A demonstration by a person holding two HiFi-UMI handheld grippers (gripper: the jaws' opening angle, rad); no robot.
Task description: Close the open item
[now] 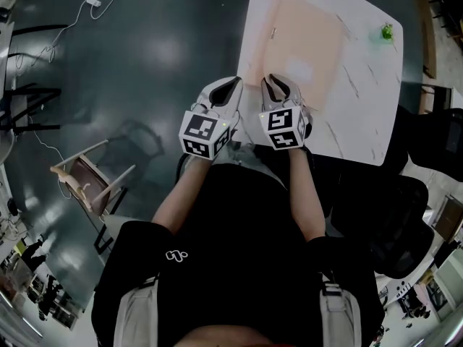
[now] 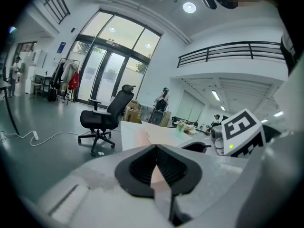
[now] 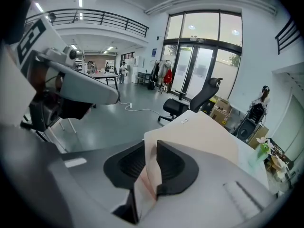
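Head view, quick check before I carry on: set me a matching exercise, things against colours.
Things:
1. folder
2. table
3. small object at the table's far corner
4. shirt on the person

Colours:
A. green
B. black
C. pale pink
D. white, marbled

Pairs: 1-C; 2-D; 3-A; 4-B

Dark glossy floor (image 1: 145, 49) spreads under me, a wooden chair (image 1: 88, 179) at my left (a white cable (image 1: 92, 3) trails beyond it). Ahead stand tall glazed doors (image 2: 107, 80), a black office chair (image 2: 102, 118), a railed balcony (image 2: 232, 51) and, I think, cluttered desks (image 3: 102, 77) farther back.
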